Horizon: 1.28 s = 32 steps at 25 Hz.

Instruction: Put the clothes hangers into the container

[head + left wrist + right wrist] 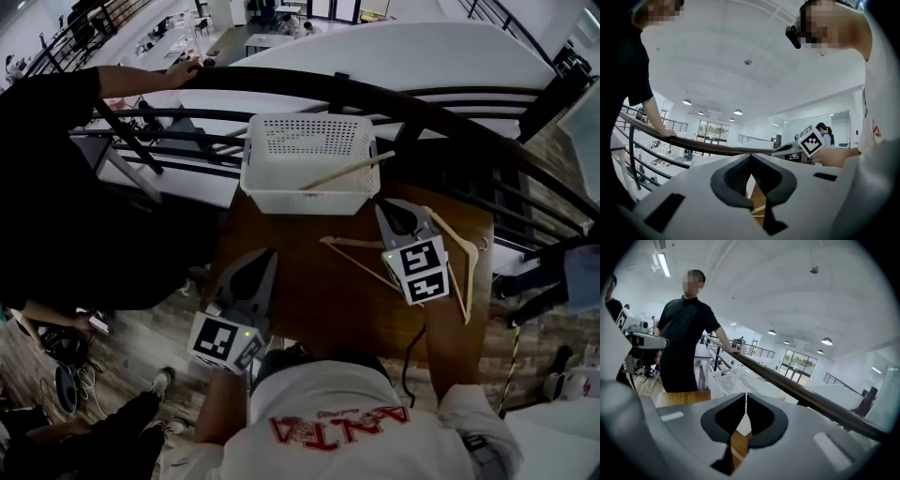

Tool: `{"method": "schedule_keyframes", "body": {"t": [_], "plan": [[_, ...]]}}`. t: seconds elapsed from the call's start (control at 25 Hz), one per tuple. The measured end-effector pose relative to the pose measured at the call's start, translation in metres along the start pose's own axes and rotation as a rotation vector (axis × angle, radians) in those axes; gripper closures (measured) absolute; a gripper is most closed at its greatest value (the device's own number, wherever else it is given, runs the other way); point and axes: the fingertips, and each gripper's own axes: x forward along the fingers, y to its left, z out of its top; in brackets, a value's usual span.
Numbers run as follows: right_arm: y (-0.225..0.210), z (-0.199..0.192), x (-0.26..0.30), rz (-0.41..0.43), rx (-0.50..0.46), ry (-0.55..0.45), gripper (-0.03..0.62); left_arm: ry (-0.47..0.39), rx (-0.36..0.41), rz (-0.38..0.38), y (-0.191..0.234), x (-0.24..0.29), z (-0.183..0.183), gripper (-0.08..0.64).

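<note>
The white perforated basket [309,159] stands at the table's far edge, and a wooden hanger [349,171] lies slanted in it with one end over the rim. Two more wooden hangers lie on the brown table [309,300]: a thin one [354,255] in the middle and a thicker one [463,267] at the right. My right gripper [398,208] hovers between them just in front of the basket, shut with nothing between its jaws [746,397]. My left gripper [265,255] is over the table's left part, shut and empty [751,159]. The basket [736,380] shows ahead in the right gripper view.
A dark curved railing [375,94] runs behind the basket above a drop to a lower floor. A person in black [56,187] stands at the left with a hand on the rail. Cables and shoes lie on the floor at lower left.
</note>
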Motion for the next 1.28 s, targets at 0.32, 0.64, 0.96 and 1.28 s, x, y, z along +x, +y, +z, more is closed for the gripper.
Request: {"method": "schedule_keyframes", "body": {"t": [0.32,0.64,0.96,1.28], "plan": [[-0.008,-0.009,-0.103,-0.050,0.165,-0.209,0.578,-0.029,0.042,-0.079,-0.060,0.018,0.028,0.551],[-0.022,-0.044,-0.143,-0.054,0.266,-0.265,0.578,-0.034,0.072,-0.149,-0.113,0.041,0.016,0.552],[-0.040,-0.058,-0.153,-0.088,0.310,-0.259,0.578,-0.038,0.056,-0.167,-0.123,0.046,0.015,0.552],[-0.077,-0.115,-0.148,-0.193,0.336,-0.082,0.575,0.016,0.023,-0.227,-0.139,0.080,-0.010,0.552]]}}
